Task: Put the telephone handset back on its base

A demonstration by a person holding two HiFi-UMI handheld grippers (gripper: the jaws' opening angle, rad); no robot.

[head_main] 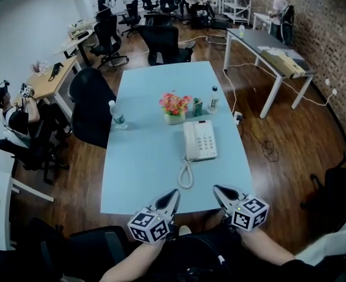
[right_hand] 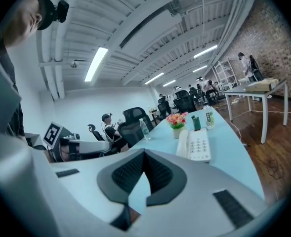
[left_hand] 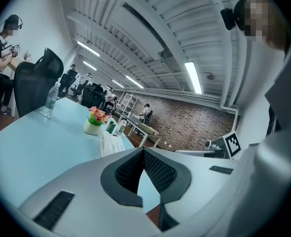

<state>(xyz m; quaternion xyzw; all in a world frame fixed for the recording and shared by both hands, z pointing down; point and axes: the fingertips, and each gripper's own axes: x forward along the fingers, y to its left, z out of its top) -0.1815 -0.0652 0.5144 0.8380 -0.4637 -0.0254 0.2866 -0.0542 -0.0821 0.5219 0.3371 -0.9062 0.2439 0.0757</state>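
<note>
A white telephone (head_main: 202, 140) sits on the light blue table (head_main: 149, 157), right of centre. Its handset (head_main: 188, 141) lies along the base's left side, and the coiled cord (head_main: 186, 175) loops toward me. My left gripper (head_main: 171, 194) hovers at the table's near edge, shut with nothing between its pads. To its right my right gripper (head_main: 218, 189) hangs the same way, shut and empty. Both are well short of the phone. The phone (left_hand: 110, 143) shows beyond the jaws in the left gripper (left_hand: 144, 152) view. It also lies ahead (right_hand: 197, 144) in the right gripper (right_hand: 145, 153) view.
Behind the phone stand a flower pot (head_main: 174, 107), a green box (head_main: 197, 106) and a small bottle (head_main: 213, 98). A water bottle (head_main: 117, 115) stands near the left edge. A black chair (head_main: 90, 104) is at the table's left side, and a seated person (head_main: 14, 116) is further left.
</note>
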